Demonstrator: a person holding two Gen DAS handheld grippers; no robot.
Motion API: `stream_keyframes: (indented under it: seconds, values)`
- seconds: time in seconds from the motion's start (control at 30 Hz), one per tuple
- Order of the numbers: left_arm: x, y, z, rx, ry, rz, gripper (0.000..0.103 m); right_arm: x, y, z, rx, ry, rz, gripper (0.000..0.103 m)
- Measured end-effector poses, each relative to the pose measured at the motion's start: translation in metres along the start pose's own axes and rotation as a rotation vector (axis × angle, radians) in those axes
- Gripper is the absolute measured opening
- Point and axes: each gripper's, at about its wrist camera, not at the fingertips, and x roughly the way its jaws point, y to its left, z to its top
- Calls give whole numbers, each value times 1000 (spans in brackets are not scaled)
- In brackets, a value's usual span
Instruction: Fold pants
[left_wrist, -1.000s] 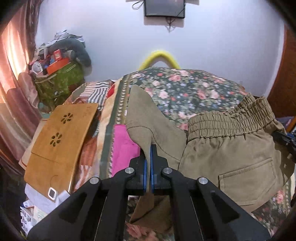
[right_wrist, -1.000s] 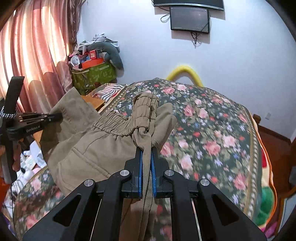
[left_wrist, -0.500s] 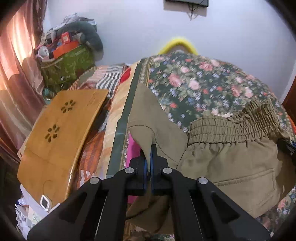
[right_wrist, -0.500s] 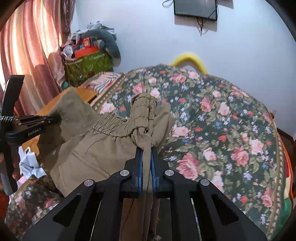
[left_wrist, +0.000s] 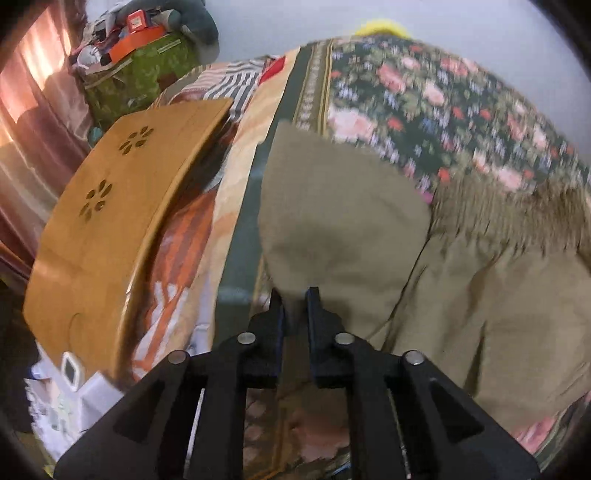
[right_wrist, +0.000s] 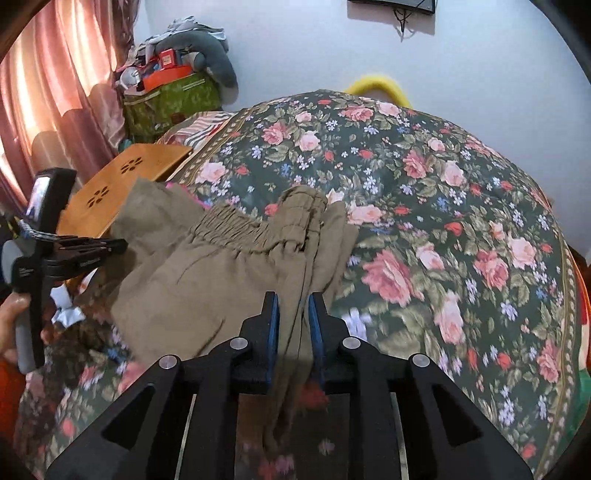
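Khaki pants (left_wrist: 369, 229) with an elastic waistband (right_wrist: 236, 225) lie bunched on the flowered bed cover (right_wrist: 424, 184). My left gripper (left_wrist: 295, 306) is low over the pants' left edge. Its jaws are opening, with a fabric corner loose in the gap between them. My right gripper (right_wrist: 293, 310) is at the waistband's right end. Its jaws are opening too, and a hanging fold of the pants passes between the blue pads (right_wrist: 274, 325) without being pinched. In the right wrist view the left gripper (right_wrist: 118, 245) shows at the far left, held by a hand (right_wrist: 11, 317).
A wooden lap table (left_wrist: 122, 206) leans at the bed's left edge. Behind it a green bag (right_wrist: 170, 99) holds piled things, next to pink curtains (right_wrist: 48, 92). A yellow curved bar (right_wrist: 376, 83) stands at the far end of the bed by the wall.
Both grippers have sunk toward the bed and their jaws have parted from shut. The pants have dropped lower and now rest on the cover.
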Motion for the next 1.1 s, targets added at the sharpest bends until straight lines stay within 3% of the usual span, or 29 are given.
stream_keyframes:
  seconds: [0.13, 0.2, 0.33, 0.43, 0.63, 0.93, 1.1]
  values:
    - [-6, -2, -24, 58, 29, 26, 15, -13, 0, -16, 3, 46, 20, 20]
    - [-11, -2, -34, 68, 42, 25, 15, -23, 3, -25, -9, 42, 22, 26]
    - [-33, -6, -57, 102, 51, 41, 15, -44, 9, -39, -15, 40, 35, 28]
    - [-62, -8, -69, 119, 15, 30, 15, -67, 13, -46, -12, 8, 41, 28]
    - [-161, -14, -89, 128, -149, -2, 15, -139, 29, -47, -16, -135, 66, 28]
    - [-335, -19, -128, 98, -478, -106, 16, -270, 68, -53, -51, -431, 91, 28]
    - [-413, -25, -167, 100, -645, -163, 32, -324, 89, -69, -79, -561, 99, 30]
